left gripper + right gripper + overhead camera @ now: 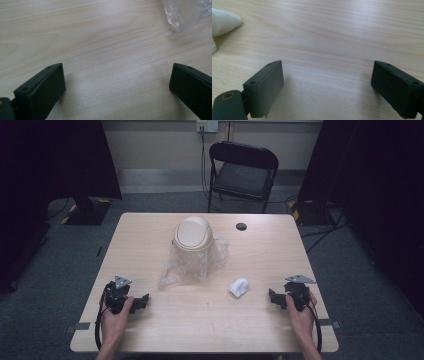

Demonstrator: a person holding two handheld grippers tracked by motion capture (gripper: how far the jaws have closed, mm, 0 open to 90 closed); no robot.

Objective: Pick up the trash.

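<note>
A small beige bin with a domed swing lid (193,241) stands near the middle of the wooden table (150,330), wrapped in a clear plastic bag (172,270) that spreads toward the front left. A crumpled white tissue (238,286) lies right of the bag. My left gripper (142,301) rests on the table near the front left, held by a hand, open with bare wood between its jaws. The bag's corner (180,15) lies ahead of it to the right. My right gripper (274,298) rests at the front right, open, with the tissue (223,22) ahead of it to the left.
A round black cable hole (241,226) sits near the table's far edge. A black folding chair (242,170) stands behind the table. Dark curtains hang at both sides, and cables lie on the grey floor at the right.
</note>
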